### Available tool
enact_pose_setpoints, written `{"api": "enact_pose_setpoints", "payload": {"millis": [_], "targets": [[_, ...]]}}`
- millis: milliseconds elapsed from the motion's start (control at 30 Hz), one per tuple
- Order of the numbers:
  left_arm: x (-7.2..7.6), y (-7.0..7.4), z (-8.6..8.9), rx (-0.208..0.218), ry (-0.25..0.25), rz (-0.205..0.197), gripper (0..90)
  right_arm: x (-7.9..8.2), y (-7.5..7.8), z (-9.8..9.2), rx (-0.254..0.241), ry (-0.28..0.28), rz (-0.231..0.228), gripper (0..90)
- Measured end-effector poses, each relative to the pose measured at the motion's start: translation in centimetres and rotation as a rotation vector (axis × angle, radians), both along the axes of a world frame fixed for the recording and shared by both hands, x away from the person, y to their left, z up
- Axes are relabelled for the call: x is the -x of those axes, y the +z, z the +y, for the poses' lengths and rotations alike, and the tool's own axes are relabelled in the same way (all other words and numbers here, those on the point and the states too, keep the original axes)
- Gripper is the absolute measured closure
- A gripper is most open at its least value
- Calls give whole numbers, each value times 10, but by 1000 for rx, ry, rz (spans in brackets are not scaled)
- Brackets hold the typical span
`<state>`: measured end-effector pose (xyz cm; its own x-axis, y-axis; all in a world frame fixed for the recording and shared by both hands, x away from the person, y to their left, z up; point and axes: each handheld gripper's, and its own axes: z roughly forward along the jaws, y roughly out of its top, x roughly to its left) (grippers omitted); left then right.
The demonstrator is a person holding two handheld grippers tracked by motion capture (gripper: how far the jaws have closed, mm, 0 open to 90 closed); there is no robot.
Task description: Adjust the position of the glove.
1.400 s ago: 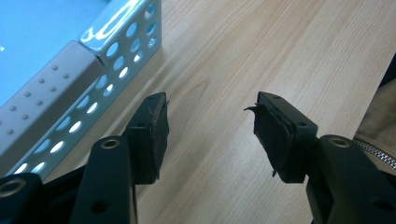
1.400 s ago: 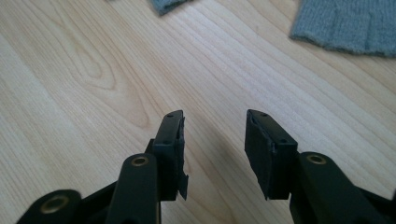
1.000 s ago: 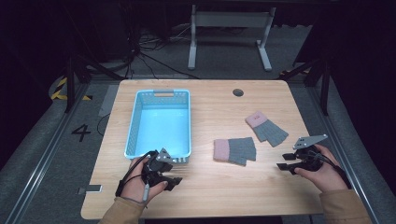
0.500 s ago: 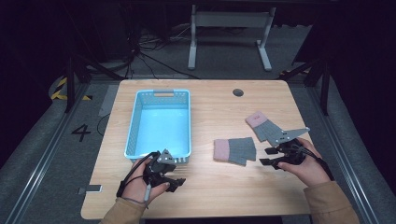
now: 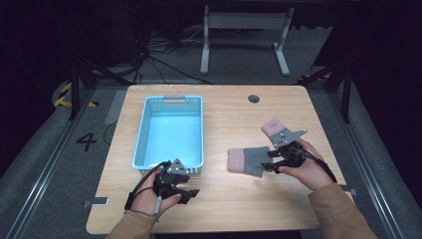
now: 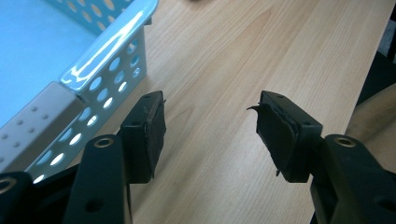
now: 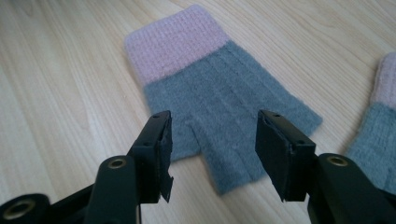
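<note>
The jaws of the right gripper (image 7: 212,156) are seen spread wide with nothing pinched, having just been opening. Straight ahead, the finger end of the near glove (image 7: 219,105) is found between them, its long axis running away toward the pink cuff (flat on the table (image 5: 224,114)). The left gripper (image 6: 210,135), also open, is kept well apart beside the basket (image 5: 171,130).

Dim surroundings, table (image 5: 224,109) evenly lit; glare on basket rim (image 6: 109,51); close views slightly soft.
</note>
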<state>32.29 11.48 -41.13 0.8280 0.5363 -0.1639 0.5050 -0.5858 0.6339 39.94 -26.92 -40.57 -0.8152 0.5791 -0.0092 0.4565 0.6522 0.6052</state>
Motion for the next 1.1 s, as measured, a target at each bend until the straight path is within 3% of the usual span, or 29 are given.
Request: {"api": "enact_pose_setpoints", "payload": {"millis": [267, 567, 833, 1000, 1100], "targets": [[1, -1, -2, -4, -9, 0, 421, -15, -11, 14, 23, 34, -29, 454], [1, -3, -3, -9, -8, 1, 415, -30, -26, 31, 34, 77, -1, 414], [1, -3, -3, -15, -9, 3, 414, -35, -36, 40, 53, 77, 18, 394], [1, -3, -4, -19, -14, 5, 416, -35, -37, 40, 56, 81, 25, 421], [1, -4, -5, -21, -17, 4, 417, -36, -37, 39, 49, 77, 37, 494]]}}
